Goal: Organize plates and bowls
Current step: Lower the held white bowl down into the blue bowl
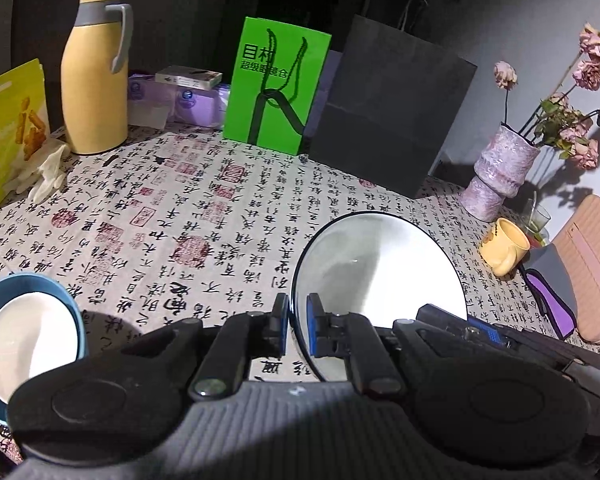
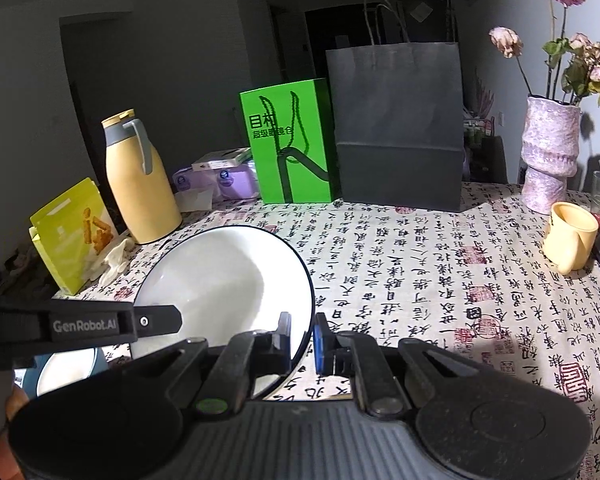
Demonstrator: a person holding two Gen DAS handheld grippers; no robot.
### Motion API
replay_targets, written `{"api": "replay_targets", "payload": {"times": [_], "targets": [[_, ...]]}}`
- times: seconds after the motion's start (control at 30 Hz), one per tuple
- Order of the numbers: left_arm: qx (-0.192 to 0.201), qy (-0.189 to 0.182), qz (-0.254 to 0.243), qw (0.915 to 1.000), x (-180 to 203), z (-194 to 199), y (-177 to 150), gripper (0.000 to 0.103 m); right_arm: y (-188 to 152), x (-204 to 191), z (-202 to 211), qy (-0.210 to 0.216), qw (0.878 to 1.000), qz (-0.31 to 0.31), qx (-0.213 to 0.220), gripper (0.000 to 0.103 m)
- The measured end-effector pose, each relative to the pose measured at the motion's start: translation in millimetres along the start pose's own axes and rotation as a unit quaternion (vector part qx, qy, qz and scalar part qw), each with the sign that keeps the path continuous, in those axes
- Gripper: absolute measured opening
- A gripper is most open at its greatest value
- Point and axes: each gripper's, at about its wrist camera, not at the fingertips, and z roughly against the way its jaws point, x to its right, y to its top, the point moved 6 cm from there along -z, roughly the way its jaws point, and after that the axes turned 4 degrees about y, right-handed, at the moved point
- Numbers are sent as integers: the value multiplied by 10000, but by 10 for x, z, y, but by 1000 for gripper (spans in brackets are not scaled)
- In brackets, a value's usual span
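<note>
Left gripper jaws clamped on the left rim of the white plate; right gripper jaws clamped on its right rim. Plate held tilted above the table. Blue bowl with white inside sits on the table, just left. Yellow mug far right.

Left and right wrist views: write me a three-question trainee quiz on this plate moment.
1. True or false: both grippers clamp the same white black-rimmed plate.
2. Which stands left of the green paper bag? A) yellow thermos jug B) pink speckled vase
3. What sits inside the blue bowl?

Key: 1 true: the left gripper and right gripper pinch opposite rims. 2 A. 3 a white dish.
</note>
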Motion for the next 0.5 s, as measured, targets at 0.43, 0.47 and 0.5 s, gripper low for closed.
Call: {"api": "replay_targets", "payload": {"times": [0.43,0.47,0.5], "targets": [[73,72,234,9997,-371,81,37,10,-5,-353,-126,109,9998,152,-49,11],[79,75,255,9996,-403,88,40,10,-6,-382,-136,119,9998,168,-54,11],[88,80,275,9996,-438,98,42,10,-7,-411,-146,129,9997,181,-60,11]]}}
